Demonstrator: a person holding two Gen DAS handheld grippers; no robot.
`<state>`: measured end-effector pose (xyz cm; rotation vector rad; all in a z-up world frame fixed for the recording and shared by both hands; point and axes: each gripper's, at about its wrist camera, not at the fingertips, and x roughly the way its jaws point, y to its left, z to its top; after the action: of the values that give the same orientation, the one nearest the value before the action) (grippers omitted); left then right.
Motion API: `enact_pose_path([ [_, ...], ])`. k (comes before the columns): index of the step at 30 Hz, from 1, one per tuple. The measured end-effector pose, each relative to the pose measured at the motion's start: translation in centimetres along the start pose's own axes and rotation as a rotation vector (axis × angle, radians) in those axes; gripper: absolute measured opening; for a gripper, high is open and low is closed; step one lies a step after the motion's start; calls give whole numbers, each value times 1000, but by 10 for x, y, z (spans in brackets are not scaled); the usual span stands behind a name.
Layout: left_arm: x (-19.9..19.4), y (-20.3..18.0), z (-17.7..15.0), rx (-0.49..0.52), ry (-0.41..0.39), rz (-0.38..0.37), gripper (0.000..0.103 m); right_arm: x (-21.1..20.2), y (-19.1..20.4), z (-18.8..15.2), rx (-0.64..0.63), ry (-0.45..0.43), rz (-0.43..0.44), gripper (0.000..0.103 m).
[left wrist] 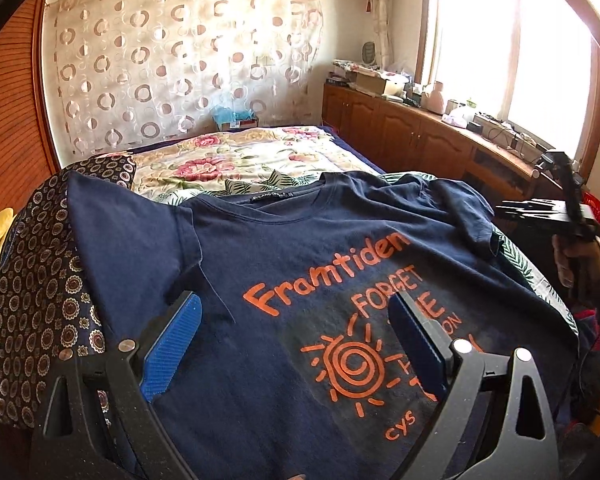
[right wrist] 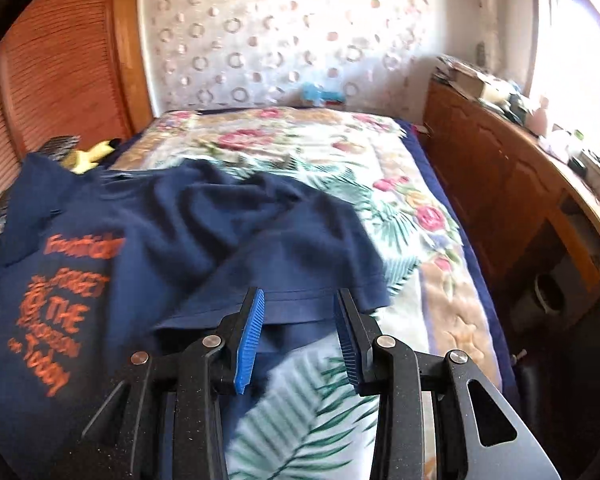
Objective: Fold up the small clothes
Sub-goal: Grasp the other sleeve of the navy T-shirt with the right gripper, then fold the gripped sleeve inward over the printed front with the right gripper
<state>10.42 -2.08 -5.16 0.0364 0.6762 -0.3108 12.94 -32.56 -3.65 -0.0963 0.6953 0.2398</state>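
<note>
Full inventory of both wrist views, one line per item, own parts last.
T-shirt: 1, navy with orange print, spread face-up on the bed.
Quilt: 1, floral, pink and green, covering the bed.
Patterned cloth: 1, dark blue with round motifs, left of the T-shirt.
Curtain: 1, cream with brown circles, behind the bed.
Cabinet: 1, brown wood, cluttered top, under the window.
Left gripper: 1, black, blue pads, open over the print.
Right gripper: 1, black, blue pads, open at the T-shirt's hem.

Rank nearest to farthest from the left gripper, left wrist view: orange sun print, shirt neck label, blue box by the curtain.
1. Orange spiral sun print on the navy T-shirt, between the jaws.
2. Neck label, at the collar, centre.
3. Blue box, beyond the floral bedspread, against the curtain.
</note>
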Motion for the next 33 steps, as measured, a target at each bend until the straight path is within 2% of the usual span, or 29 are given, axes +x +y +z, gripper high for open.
enact_pose_path([
  [6,4,-3,-5,2,18,-6,95,41,-22,4,46,58,-61,37],
  [12,6,-4,-7,0,28,-8,95,69,-32,12,73,96,-16,37],
  [15,6,-3,-8,-4,28,-8,95,68,-40,19,39,94,-14,27],
  [16,5,-3,-8,-7,27,-10,95,67,-41,19,27,91,-25,10],
  [17,5,-2,-9,-9,27,-10,95,65,-41,19,18,95,-18,6],
  [20,4,-1,-11,-12,26,-9,95,50,-47,23,3,70,3,5],
  [25,3,2,-12,-26,25,-8,95,19,-23,35,-41,-22,61,5],
  [33,1,6,-14,-37,23,-7,95,9,64,75,-174,-81,237,5],
])
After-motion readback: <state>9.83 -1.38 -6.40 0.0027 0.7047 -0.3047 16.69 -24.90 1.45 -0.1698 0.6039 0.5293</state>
